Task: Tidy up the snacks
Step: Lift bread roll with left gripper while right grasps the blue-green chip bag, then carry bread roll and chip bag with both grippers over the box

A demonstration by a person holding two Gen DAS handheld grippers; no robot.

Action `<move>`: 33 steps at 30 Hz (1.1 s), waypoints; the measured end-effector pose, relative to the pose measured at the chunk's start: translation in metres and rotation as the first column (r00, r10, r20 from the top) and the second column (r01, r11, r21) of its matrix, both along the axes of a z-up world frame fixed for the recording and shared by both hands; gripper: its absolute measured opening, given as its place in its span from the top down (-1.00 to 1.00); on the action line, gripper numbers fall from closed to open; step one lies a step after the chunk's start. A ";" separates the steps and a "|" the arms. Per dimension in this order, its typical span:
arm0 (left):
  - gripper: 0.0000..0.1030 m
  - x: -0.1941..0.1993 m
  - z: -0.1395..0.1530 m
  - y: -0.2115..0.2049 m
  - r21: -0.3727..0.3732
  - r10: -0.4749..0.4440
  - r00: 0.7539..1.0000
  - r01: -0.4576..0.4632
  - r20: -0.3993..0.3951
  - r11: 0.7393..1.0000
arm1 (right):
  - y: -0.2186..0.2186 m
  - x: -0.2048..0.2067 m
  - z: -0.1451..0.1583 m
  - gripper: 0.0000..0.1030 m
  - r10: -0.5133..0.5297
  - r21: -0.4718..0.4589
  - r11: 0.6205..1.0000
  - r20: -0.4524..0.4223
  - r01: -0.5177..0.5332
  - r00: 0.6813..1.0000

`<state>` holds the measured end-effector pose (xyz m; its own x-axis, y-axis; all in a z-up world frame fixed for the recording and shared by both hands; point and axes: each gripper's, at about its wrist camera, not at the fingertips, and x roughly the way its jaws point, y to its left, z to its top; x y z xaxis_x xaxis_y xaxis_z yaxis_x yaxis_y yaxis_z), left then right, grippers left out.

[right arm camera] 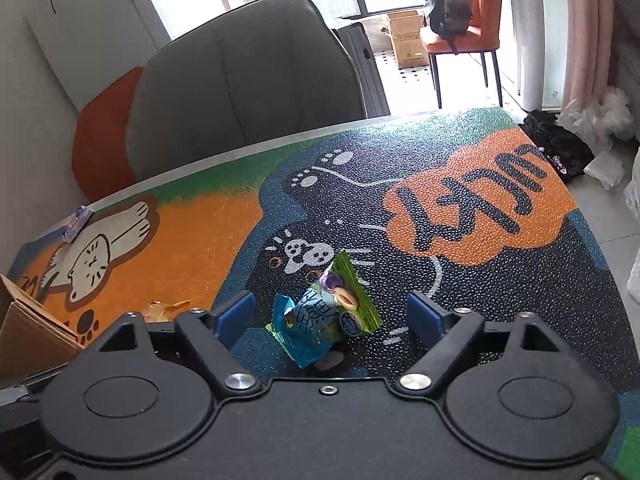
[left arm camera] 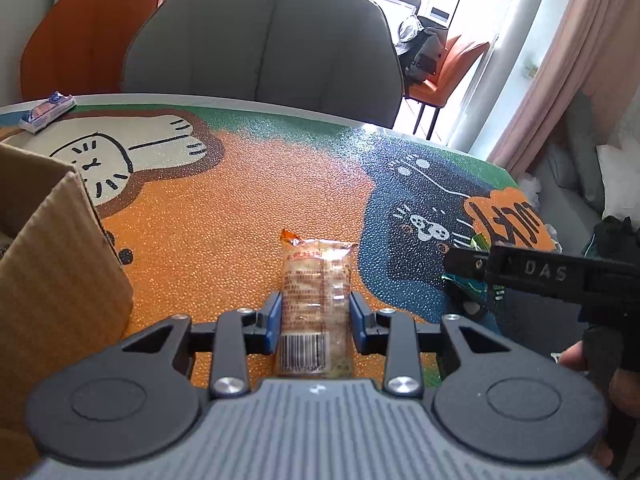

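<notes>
In the left wrist view my left gripper (left arm camera: pixel 315 320) has its blue pads against both sides of a clear-wrapped biscuit pack (left arm camera: pixel 316 280) with a barcode, which lies over the orange part of the mat. In the right wrist view my right gripper (right arm camera: pixel 332 316) is wide open above a blue snack packet (right arm camera: pixel 310 328) and a green packet (right arm camera: pixel 354 288) lying together on the dark part of the mat. The pads do not touch them. The right gripper also shows in the left wrist view (left arm camera: pixel 480 266).
A cardboard box (left arm camera: pixel 60 272) stands at the left of the table. A small pink-and-blue packet (left arm camera: pixel 48 110) lies at the far left edge. A grey chair (left arm camera: pixel 264 40) and an orange chair (left arm camera: pixel 88 32) stand behind the table. The table edge (right arm camera: pixel 600 248) drops off at right.
</notes>
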<state>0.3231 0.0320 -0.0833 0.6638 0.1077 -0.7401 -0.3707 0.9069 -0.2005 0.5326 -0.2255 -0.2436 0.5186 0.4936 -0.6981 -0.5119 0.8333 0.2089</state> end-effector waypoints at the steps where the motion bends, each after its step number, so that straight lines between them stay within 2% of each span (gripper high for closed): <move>1: 0.35 0.000 0.000 0.000 -0.002 0.001 1.000 -0.001 0.001 1.000 | 0.001 -0.001 0.000 0.00 0.006 -0.010 1.000 0.006 -0.006 1.000; 4: 0.35 -0.003 0.001 0.000 -0.011 0.002 1.000 -0.002 0.002 1.000 | -0.002 -0.005 0.002 0.25 0.028 -0.010 1.000 -0.005 -0.028 1.000; 9: 0.35 -0.015 0.007 -0.008 -0.020 -0.018 1.000 0.018 0.016 1.000 | -0.015 -0.021 0.006 0.35 0.013 0.009 1.000 -0.004 -0.013 1.000; 11: 0.35 -0.021 0.013 -0.011 -0.023 -0.025 0.999 0.026 0.028 0.999 | -0.019 -0.029 0.011 0.54 0.012 0.017 1.000 -0.001 -0.012 1.000; 26: 0.35 -0.072 0.056 -0.022 -0.011 -0.040 0.995 0.041 0.090 0.999 | -0.033 -0.085 0.051 0.61 0.039 0.093 0.995 0.057 -0.044 0.998; 33: 0.35 -0.095 0.086 -0.016 0.004 -0.047 0.989 0.047 0.137 0.999 | -0.026 -0.108 0.077 0.61 0.055 0.123 0.990 0.100 -0.067 0.993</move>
<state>0.2284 0.0161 0.0023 0.7634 0.0745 -0.6417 -0.2966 0.9228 -0.2457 0.4243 -0.2516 -0.1668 0.5464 0.6077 -0.5763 -0.5841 0.7697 0.2578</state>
